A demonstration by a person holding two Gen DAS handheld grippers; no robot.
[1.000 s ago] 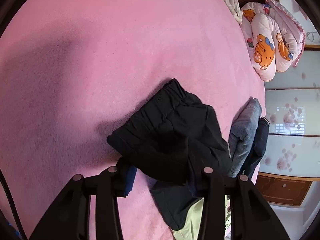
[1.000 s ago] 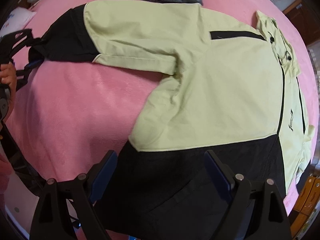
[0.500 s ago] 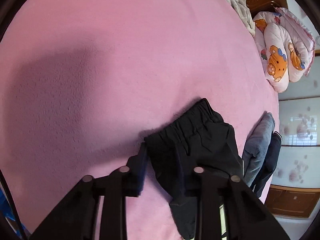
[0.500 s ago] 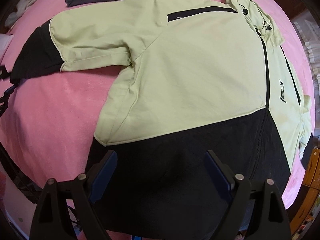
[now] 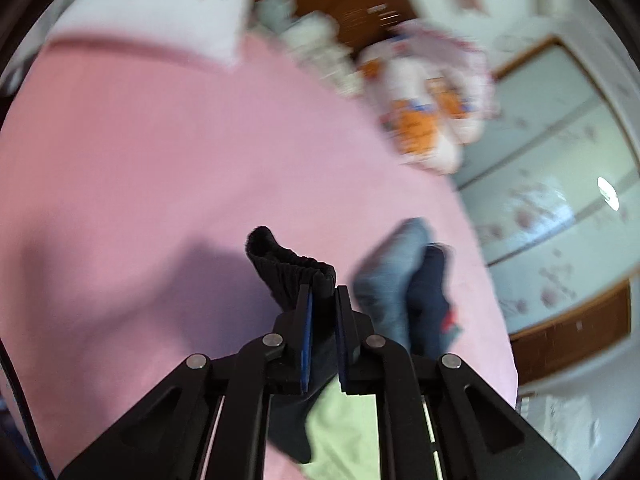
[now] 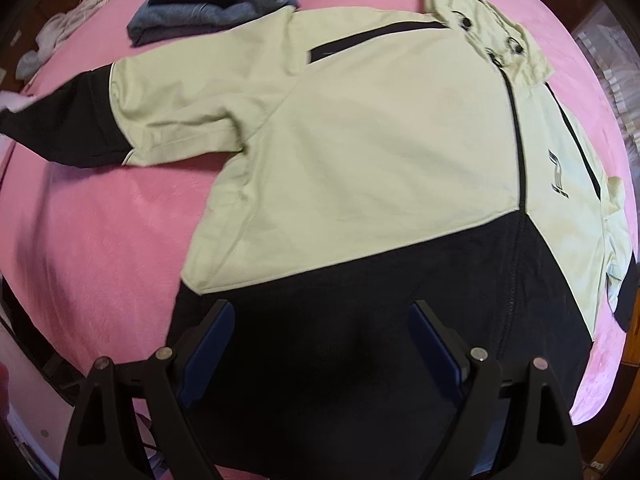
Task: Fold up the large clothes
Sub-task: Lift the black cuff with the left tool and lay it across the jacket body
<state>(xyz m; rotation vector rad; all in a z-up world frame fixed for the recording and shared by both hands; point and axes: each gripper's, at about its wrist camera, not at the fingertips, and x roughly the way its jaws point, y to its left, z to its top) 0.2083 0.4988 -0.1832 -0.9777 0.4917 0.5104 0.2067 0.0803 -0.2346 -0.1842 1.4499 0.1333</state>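
A pale green and black hooded jacket [image 6: 360, 140] lies spread front-up on the pink bed [image 6: 100, 220]. My left gripper [image 5: 323, 290] is shut on the black elastic cuff [image 5: 288, 268] of its left sleeve [image 6: 80, 120], which is raised off the bed. Pale green sleeve fabric [image 5: 340, 420] hangs below the fingers. My right gripper [image 6: 320, 308] hovers open over the jacket's black hem [image 6: 360, 360], pointing down, with nothing between its fingers. The hood [image 6: 480, 20] lies at the far right.
A folded stack of grey and navy clothes [image 6: 208, 4] sits on the bed beyond the sleeve; it also shows as the grey and navy stack [image 5: 392, 276]. A cartoon-print pillow [image 5: 428, 120] and white cloth [image 6: 60, 32] lie at the head. Wardrobe doors [image 5: 540, 160] stand past the bed's edge.
My left gripper closed on the black cuff and lifted it off the bed, tilting up toward the room. My right gripper slid along the hem and stayed open.
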